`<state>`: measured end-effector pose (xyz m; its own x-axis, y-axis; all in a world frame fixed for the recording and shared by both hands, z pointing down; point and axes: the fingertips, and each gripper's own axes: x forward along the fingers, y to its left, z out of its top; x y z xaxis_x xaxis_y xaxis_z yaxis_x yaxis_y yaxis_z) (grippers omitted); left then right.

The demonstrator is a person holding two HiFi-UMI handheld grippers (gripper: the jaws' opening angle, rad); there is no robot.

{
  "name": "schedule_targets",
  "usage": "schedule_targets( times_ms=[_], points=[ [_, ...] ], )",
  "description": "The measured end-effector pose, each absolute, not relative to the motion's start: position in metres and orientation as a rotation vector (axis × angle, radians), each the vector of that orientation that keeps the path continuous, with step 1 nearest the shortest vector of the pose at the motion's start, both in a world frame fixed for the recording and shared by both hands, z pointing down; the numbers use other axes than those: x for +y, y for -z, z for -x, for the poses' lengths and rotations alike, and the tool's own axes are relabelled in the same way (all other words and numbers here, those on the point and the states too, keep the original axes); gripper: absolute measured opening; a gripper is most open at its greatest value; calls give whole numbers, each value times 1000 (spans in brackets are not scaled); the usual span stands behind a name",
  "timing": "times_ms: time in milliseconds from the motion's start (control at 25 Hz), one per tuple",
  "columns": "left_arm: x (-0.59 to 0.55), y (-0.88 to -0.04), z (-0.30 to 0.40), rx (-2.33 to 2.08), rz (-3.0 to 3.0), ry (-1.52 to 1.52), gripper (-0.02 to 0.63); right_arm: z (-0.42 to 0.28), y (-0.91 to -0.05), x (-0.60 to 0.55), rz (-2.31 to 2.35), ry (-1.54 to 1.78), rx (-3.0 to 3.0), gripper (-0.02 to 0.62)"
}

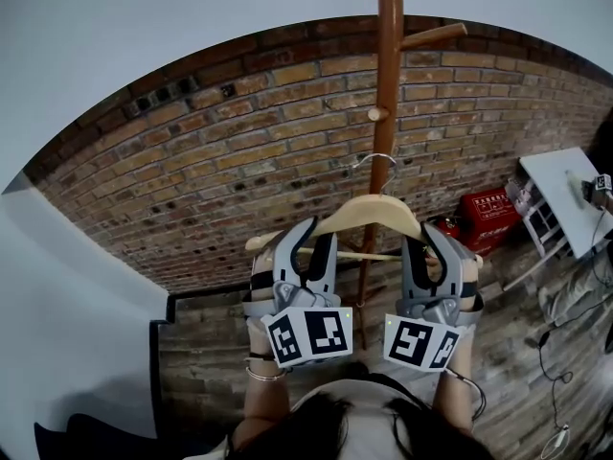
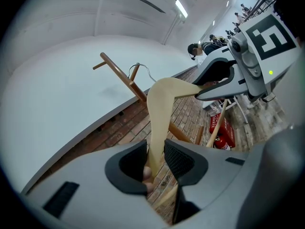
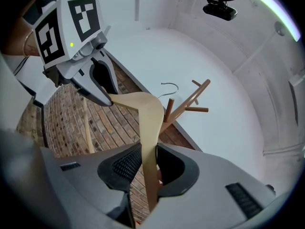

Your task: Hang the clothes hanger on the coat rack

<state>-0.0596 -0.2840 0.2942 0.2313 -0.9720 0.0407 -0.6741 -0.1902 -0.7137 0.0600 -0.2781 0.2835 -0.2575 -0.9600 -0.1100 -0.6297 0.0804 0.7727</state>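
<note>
Left gripper and right gripper each clamp one arm of the pale wooden clothes hanger, which is held level above the red-brown brick floor. Its metal hook is near the brown wooden coat rack but apart from the pegs. Open floor lies to the left. A red box stands to the right, and a white wall is beyond.

**Room surroundings, seen from the head and left gripper views**
A white wall sits above a red-brick band. At lower right, a wood-plank floor carries a red fire-extinguisher box, a white furniture unit and loose cables. A ceiling strip light is lit.
</note>
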Motion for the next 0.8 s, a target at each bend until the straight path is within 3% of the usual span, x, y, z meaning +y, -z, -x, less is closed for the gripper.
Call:
schedule_targets(
  times_ms=[800],
  points=[
    [-336, -275, 57, 1509, 1922, 678, 121, -63, -265, -331, -1570, 1046, -1947, 112]
  ],
)
